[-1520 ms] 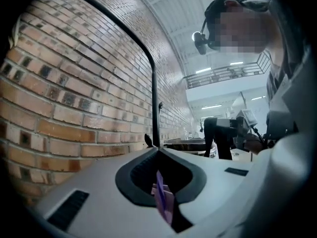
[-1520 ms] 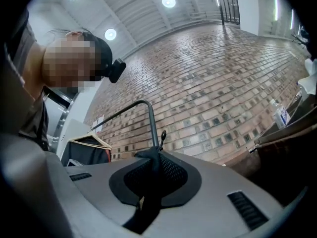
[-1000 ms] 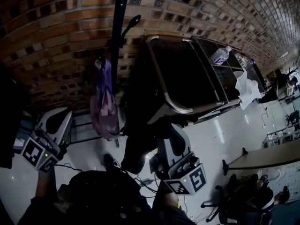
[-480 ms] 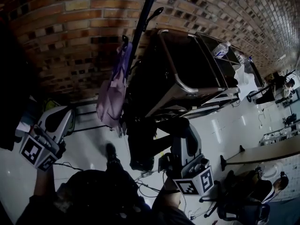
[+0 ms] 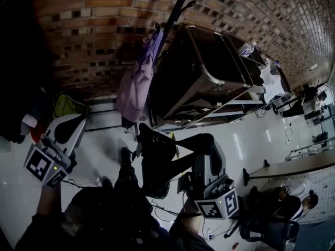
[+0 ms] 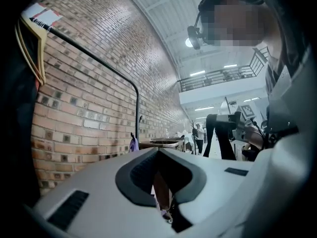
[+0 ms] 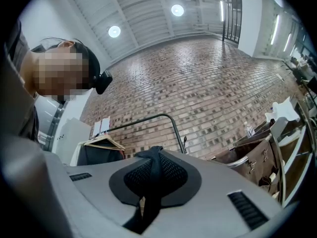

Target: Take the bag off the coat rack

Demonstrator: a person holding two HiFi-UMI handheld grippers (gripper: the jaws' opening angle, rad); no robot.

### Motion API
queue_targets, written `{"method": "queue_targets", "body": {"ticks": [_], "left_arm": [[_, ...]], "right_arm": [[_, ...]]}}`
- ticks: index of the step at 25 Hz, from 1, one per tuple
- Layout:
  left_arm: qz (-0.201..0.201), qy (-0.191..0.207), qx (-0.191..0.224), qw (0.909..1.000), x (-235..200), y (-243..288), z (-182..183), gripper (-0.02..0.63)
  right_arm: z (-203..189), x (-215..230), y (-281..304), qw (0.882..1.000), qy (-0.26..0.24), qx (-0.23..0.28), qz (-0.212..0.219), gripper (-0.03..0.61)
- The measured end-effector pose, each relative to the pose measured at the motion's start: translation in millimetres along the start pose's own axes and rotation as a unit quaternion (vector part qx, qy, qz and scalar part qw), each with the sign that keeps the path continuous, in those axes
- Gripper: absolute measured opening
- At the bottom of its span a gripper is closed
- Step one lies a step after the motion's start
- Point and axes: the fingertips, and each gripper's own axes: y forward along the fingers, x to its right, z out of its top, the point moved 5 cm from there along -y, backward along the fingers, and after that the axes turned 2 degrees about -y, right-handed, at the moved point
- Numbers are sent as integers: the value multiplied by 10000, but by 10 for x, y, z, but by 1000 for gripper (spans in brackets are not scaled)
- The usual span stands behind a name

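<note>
**q:** so where's the bag, and why are both tools held so low?

**a:** the purple bag hangs off a hook on the coat rack, up against the brick wall and just beside the dark cart. it dangles flat along the pole because only its handles are caught up top, so my guess is it wants a lift up and off, not a tug. it's well apart from both your grippers.

**q:** and the grippers?

**a:** your right gripper is nearly closed, clamped on a black strap that runs straight through its jaws. in the head view a dark bundle hangs off that strap low in front of you (looks like another bag, can't swear to it). that's probably why that hand sits low and out to the side. your left gripper has its jaws a narrow slit apart with nothing gripped, so i'd call it the free one for the purple bag.

**q:** any writing worth noting?

**a:** nothing readable.
- there's a yellow tag on the dark bundle
- a white tag with a red stripe sits top left in the left gripper view
- two white sheets are stuck up in the right gripper view
- a bottle stands on the cart

all of it is too small to read. the marker cubes carry square patterns only, no letters.
</note>
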Motion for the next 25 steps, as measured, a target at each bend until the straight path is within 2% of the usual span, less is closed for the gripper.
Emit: {"method": "queue_targets", "body": {"ticks": [7,14,25], "left_arm": [[-195,31,9,9998,342,-346,83,18],[-515,0,-20,9987,592,-305,79,18],[-624,13,-68,9980,1187,57,72,18]], "right_arm": [[68,-421,-413,9999,130,-37,-9,48],[47,-487,-608,9996,266,-110,19,48],[-194,-342,-690,9926,826,-493,743,48]]}}
